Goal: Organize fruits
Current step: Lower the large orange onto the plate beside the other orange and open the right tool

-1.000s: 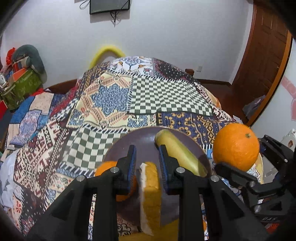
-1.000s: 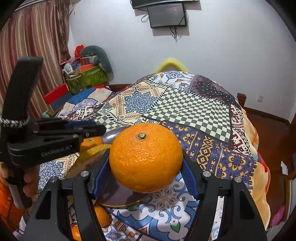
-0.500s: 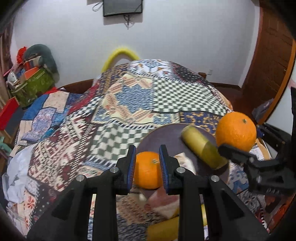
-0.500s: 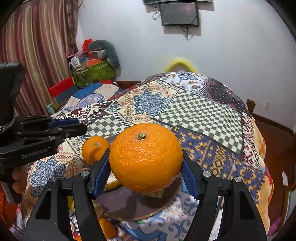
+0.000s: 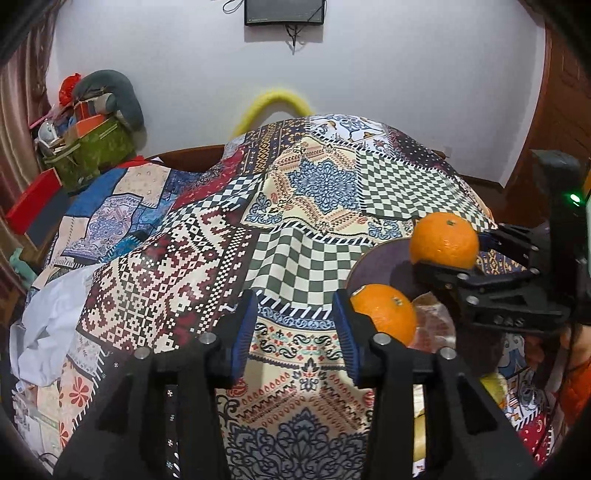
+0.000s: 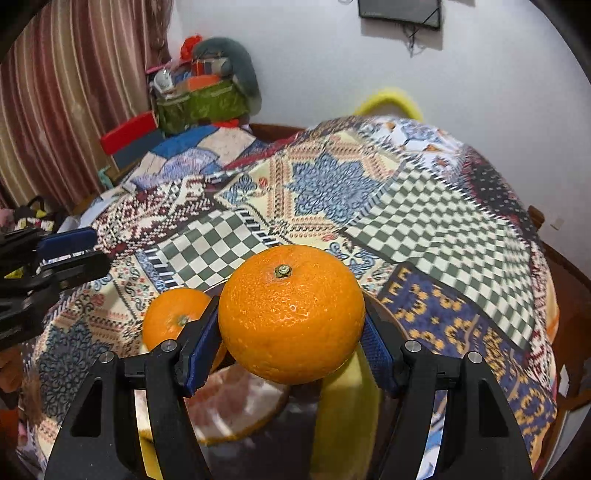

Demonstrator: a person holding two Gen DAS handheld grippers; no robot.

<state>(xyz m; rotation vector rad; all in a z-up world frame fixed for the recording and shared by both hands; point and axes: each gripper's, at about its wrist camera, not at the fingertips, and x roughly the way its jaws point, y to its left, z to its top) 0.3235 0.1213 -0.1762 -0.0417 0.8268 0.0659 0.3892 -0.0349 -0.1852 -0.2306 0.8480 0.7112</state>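
Squeezing a big orange (image 6: pixel 291 314) between its two blue pads, the right claw (image 6: pixel 291 347) holds the fruit up in the air, stem end on top. Under that orange is a dark round plate (image 5: pixel 380 258). A yellow banana (image 6: pixel 343 417) lies on the plate, right below the claw. A smaller orange (image 6: pixel 173 317) sits at the plate's left edge. Beside it is something pale and pinkish, too blurry to tell what it is. The left claw (image 5: pixel 295 332) has just been opening. Its blue pads now stand apart and nothing is between them. It hangs over the quilt (image 5: pixel 207 258), and the smaller orange is just to the right of its right finger, not touching the pad as far as I can see. The quilt is a patchwork with checks, flowers and zigzags, and it covers a bed. At the far left there is a green bag (image 6: pixel 199 103) stuffed full of things, near a striped curtain (image 6: pixel 74 92). A dark screen (image 5: pixel 284 13) hangs on the white wall.
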